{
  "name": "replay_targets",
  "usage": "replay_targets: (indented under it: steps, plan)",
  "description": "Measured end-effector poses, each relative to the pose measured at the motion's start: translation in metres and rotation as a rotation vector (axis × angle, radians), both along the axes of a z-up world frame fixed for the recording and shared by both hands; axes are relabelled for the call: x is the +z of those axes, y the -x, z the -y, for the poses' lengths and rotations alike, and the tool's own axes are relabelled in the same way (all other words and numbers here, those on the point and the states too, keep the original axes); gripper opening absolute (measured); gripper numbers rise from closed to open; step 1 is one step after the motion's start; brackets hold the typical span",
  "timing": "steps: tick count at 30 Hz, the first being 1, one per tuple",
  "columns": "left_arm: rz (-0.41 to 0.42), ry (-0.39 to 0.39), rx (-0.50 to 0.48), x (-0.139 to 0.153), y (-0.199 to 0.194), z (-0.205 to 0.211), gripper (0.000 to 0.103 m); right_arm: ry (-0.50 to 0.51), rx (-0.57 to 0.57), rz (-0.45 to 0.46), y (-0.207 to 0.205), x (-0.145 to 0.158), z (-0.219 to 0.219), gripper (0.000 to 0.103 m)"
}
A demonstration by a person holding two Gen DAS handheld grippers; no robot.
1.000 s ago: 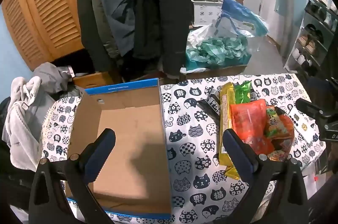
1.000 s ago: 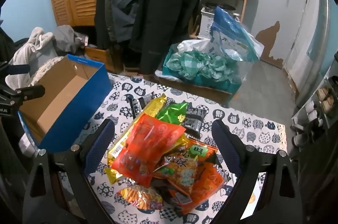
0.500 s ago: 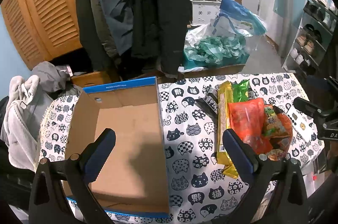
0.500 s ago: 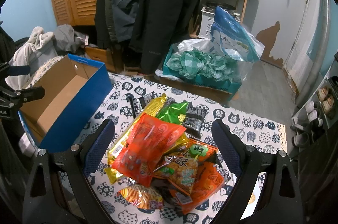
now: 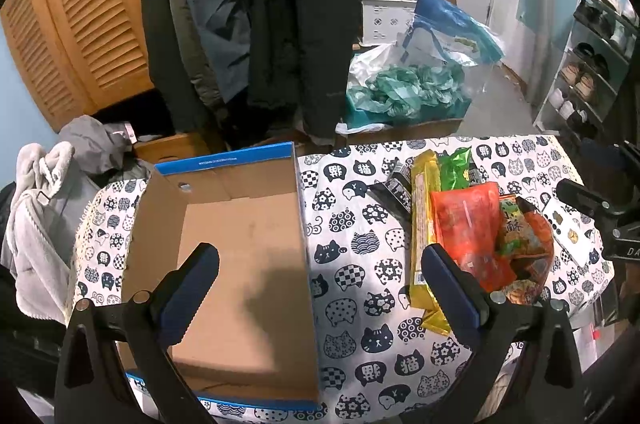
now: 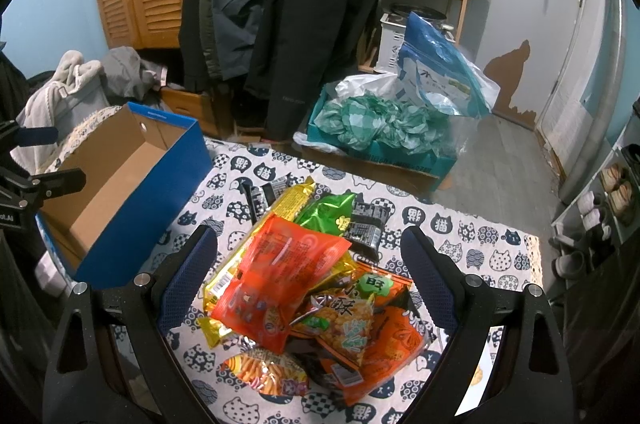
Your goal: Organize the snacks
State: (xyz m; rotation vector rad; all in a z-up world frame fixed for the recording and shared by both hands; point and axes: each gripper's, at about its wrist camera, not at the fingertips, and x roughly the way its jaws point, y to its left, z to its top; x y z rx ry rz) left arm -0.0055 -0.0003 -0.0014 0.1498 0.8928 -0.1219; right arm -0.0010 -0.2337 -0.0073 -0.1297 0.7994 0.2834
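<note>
Several snack packets are lying in a loose heap on the right half of the surface (image 5: 352,256), which is wearing a cat-print cloth, while the box (image 5: 240,244) is sitting empty on the left, well apart from the heap. Both grippers are hanging above the scene with nothing in them: the left gripper (image 5: 320,288) is spreading its jaws wide over the box's right wall, and the right gripper (image 6: 308,276) is spreading just as wide over the heap. An orange packet (image 6: 280,276) is lying on top, overlapping a long yellow packet (image 6: 276,220) and a green packet (image 6: 328,214); dark small packs (image 6: 366,224) are sitting at the far edge. These foil and plastic bags are probably light, puffy, slick and easily crushed, so a gentle pinch on a flat sealed edge or corner looks safer than squeezing the middle. Taking the top orange one first would likely be disturbing the rest least.
</note>
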Motion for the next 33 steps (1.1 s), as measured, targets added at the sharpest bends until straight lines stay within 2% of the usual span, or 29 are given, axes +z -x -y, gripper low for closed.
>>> replay_targets:
  steps: [33]
  plan:
    - [-0.006, -0.003, -0.004, -0.0022, 0.0027, 0.0032, 0.102, 0.003, 0.001, -0.002, 0.0005, -0.0006, -0.0013, 0.091]
